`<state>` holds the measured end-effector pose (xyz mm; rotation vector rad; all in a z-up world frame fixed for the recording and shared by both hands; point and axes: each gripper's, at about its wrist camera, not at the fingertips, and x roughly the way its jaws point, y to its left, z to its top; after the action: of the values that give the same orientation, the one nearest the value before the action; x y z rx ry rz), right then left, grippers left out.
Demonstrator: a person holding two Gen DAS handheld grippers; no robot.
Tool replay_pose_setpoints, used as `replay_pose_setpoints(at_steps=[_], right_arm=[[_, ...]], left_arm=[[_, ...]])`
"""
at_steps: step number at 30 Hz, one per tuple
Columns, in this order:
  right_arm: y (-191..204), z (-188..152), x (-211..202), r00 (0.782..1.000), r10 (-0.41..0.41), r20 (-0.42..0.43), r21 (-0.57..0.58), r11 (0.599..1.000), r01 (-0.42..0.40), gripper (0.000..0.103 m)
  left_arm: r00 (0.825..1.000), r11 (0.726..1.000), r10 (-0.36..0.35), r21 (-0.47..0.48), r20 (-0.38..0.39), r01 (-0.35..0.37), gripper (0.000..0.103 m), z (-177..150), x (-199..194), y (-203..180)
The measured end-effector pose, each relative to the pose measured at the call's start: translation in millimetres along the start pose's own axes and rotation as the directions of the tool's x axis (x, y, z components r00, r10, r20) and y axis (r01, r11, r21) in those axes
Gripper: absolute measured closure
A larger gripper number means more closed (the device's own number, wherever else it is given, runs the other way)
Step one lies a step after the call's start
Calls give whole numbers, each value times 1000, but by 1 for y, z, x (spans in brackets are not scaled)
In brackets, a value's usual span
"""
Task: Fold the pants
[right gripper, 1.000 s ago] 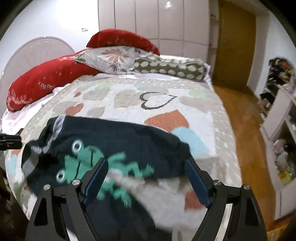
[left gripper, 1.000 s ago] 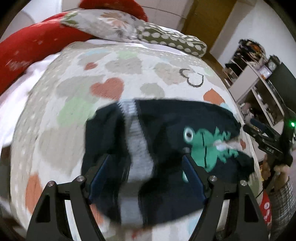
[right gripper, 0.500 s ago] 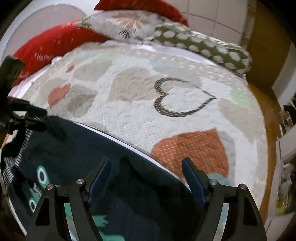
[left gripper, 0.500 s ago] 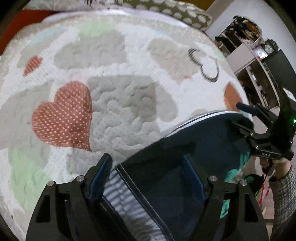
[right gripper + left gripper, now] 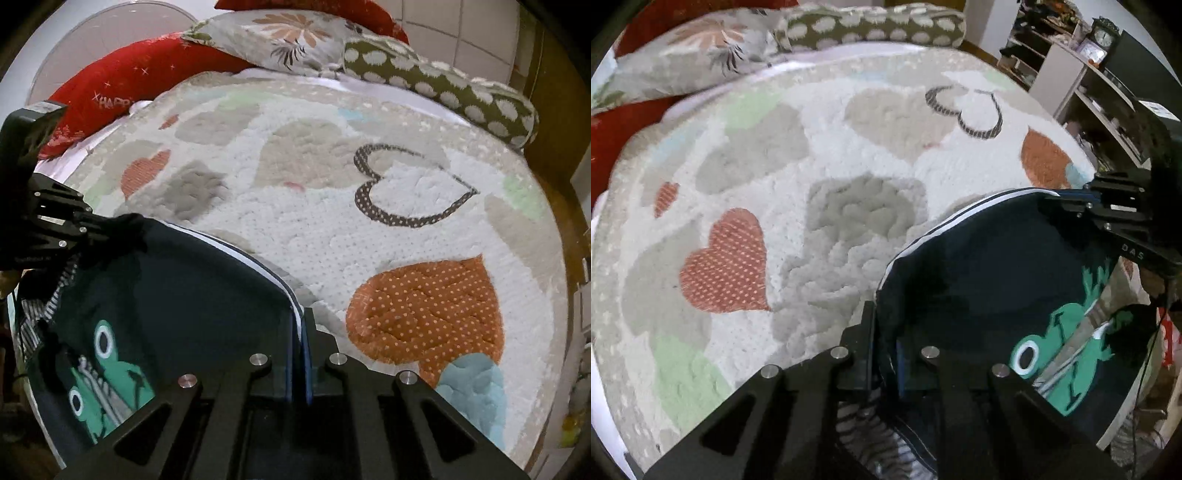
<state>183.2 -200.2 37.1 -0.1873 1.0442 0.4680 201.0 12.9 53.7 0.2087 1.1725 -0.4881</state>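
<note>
Left wrist view: 2 grippers, left gripper [image 5: 882, 354] and right gripper [image 5: 299, 354], have just closed on the pants [image 5: 979, 280] edge (frog print showing), fold barely begun over the quilt [image 5: 827, 206].

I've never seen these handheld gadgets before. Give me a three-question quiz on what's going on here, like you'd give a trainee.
1. True or false: both grippers are shut on the pants.
2. What green animal is printed on them?
3. The quilt is patterned with: A stars, B hearts, C stripes?

Key: 1 true: the left gripper and right gripper each pinch the white-trimmed edge. 2 a frog. 3 B.
</note>
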Motion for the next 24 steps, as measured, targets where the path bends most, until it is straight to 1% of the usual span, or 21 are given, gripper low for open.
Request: replay_pose_setpoints(at_steps=[3, 5, 8, 10, 14, 17, 20, 23, 24], right_arm=[[8, -2, -23, 998, -36, 44, 0, 999, 36, 98], [15, -5, -39, 997, -44, 70, 0, 999, 44, 98], [33, -16, -67, 993, -55, 108, -20, 998, 57, 98], [50, -30, -84, 989, -77, 126, -47, 995, 83, 98], [80, -62, -107, 986, -79, 148, -78, 993, 92, 98], [101, -90, -117, 985, -75, 158, -88, 992, 90, 98], [117, -121, -118, 987, -50, 154, -70, 996, 62, 98], [127, -152, -111, 990, -17, 142, -17, 1000, 20, 98], [131, -165, -107, 990, -21, 140, 2, 1000, 21, 98]], left_arm=[[998, 1000, 19, -18, 53, -18, 95, -9, -26, -5], [995, 999, 36, -35, 94, -33, 95, -15, -44, -9], [986, 998, 62, -38, 152, -56, 95, -39, -75, -23], [980, 997, 79, -37, 183, -74, 95, -52, -90, -32], [960, 992, 124, -30, 251, -121, 95, -97, -118, -55], [947, 988, 156, -45, 280, -150, 95, -131, -122, -69], [939, 982, 186, -96, 289, -165, 95, -165, -117, -77], [938, 973, 216, -140, 270, -184, 94, -195, -102, -84], [939, 969, 230, -146, 256, -198, 94, -201, -96, -86]])
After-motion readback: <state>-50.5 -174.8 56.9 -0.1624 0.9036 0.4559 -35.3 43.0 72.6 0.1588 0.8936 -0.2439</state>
